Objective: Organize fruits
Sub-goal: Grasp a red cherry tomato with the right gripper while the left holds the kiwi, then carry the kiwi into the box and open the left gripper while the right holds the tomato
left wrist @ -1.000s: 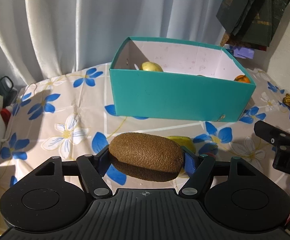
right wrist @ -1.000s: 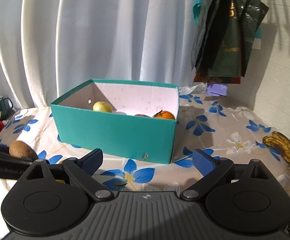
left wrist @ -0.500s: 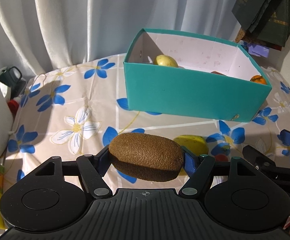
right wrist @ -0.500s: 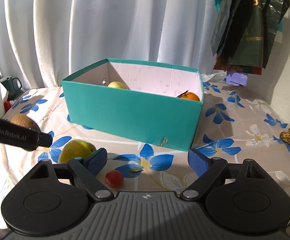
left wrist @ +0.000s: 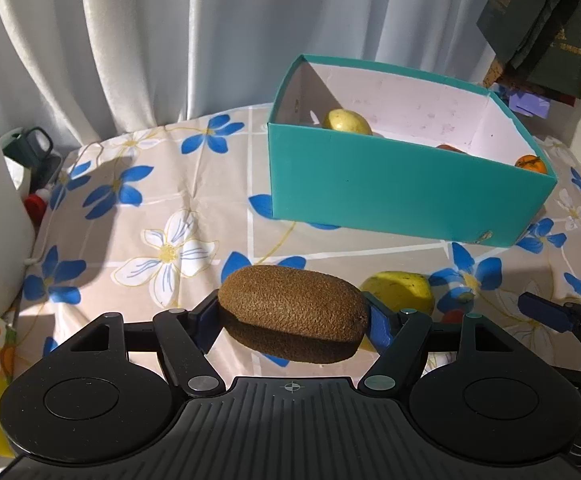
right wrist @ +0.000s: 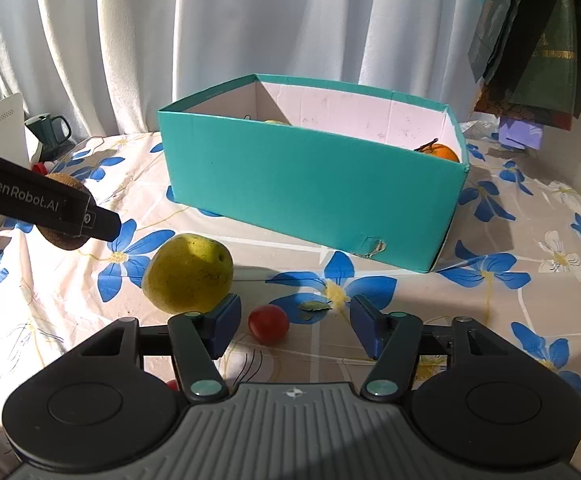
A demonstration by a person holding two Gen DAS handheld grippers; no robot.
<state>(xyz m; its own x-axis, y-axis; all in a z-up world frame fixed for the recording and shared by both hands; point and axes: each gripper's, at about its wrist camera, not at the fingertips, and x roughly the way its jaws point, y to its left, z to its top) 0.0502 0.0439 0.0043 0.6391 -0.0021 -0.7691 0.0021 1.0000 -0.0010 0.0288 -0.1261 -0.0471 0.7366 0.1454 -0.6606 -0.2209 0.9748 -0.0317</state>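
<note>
My left gripper (left wrist: pixel 293 318) clamps a kiwi (left wrist: pixel 293 311) at lower centre of its view, held above the cloth (left wrist: pixel 162 216). My right gripper (right wrist: pixel 292 320) is spread wide and holds nothing, a tomato (right wrist: pixel 268 319) between its fingers, a pear (right wrist: pixel 188 273) just left. The teal box (right wrist: pixel 310 188) sits mid-frame with an orange (right wrist: pixel 442 152) inside.

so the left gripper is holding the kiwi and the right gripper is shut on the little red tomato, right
Not quite. The left gripper is indeed holding the kiwi, but the right gripper is open, not shut on the tomato. The right wrist view shows the tomato lying on the tablecloth between the spread fingers, touching neither.
</note>
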